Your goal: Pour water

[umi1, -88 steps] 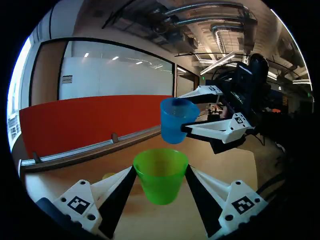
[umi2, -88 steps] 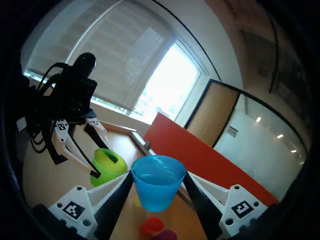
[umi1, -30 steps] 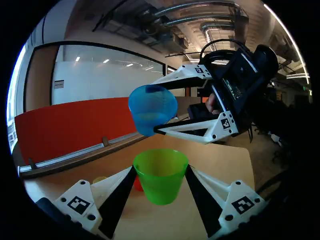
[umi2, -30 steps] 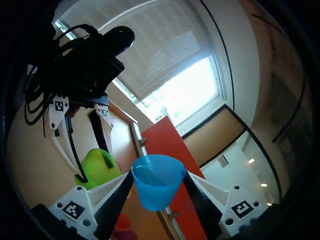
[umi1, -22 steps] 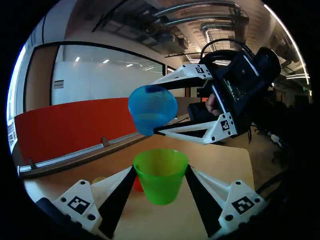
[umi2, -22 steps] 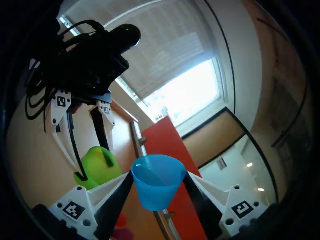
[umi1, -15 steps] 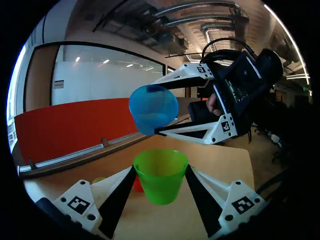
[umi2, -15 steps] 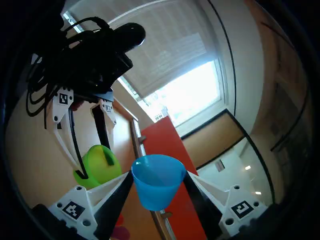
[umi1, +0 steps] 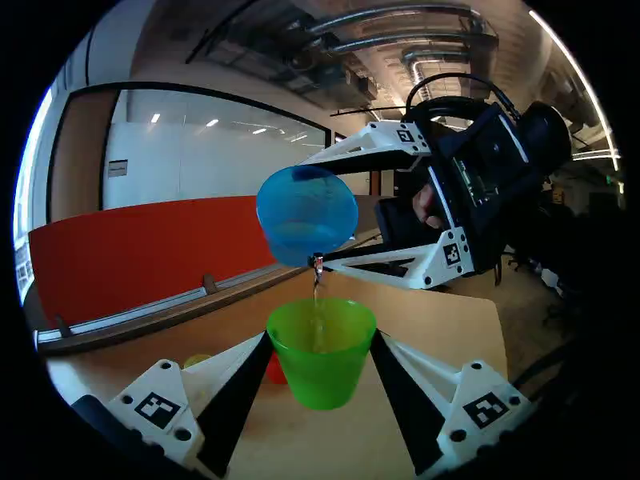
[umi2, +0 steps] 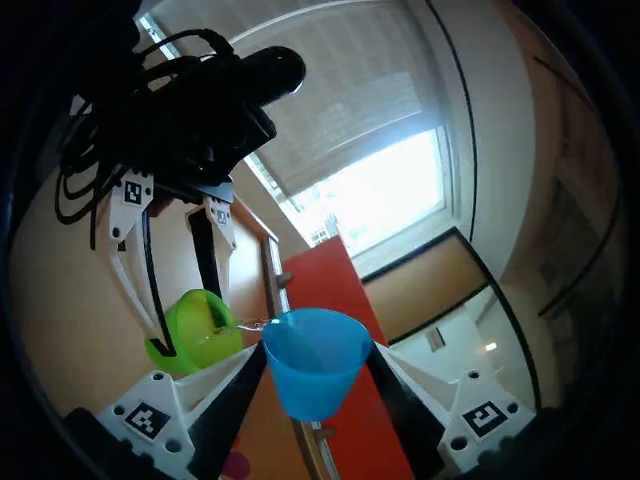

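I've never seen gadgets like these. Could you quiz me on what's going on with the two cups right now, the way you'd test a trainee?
1. True or false: a thin stream of water runs from the tilted blue cup into the green cup.
2. Which cup does the right gripper hold? A) green B) blue C) none
3. Fill in: the left gripper holds the green cup ___ the blue cup.
Key: 1 true; 2 B; 3 below.
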Tool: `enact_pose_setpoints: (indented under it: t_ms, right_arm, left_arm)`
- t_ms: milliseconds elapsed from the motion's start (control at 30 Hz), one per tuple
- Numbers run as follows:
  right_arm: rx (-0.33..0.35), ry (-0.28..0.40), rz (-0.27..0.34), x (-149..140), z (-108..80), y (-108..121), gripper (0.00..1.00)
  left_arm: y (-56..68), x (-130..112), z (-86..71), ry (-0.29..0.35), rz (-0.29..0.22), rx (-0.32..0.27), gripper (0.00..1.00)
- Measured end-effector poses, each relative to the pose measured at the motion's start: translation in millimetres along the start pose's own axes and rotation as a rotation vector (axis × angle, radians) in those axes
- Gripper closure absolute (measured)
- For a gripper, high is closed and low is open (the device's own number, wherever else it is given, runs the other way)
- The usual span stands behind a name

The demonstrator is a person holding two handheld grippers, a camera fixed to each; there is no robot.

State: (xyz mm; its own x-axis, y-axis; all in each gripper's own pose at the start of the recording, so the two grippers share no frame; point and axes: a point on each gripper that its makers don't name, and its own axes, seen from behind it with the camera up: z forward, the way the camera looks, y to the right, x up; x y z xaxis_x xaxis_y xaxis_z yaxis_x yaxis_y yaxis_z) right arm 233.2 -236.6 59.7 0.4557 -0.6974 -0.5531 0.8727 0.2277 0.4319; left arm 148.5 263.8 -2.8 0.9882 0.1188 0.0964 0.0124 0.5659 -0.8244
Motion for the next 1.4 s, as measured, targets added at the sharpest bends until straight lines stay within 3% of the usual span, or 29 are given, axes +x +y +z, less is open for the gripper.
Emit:
enact_pose_setpoints:
  t_ms: [1400]
  right_arm:
    - [-0.016,-0.002,-0.108,0.4,3.7,10.9,0.08]
  left_arm:
    - [-5.6,4.0,-1.4,0.007,0.006,0.017,0.13]
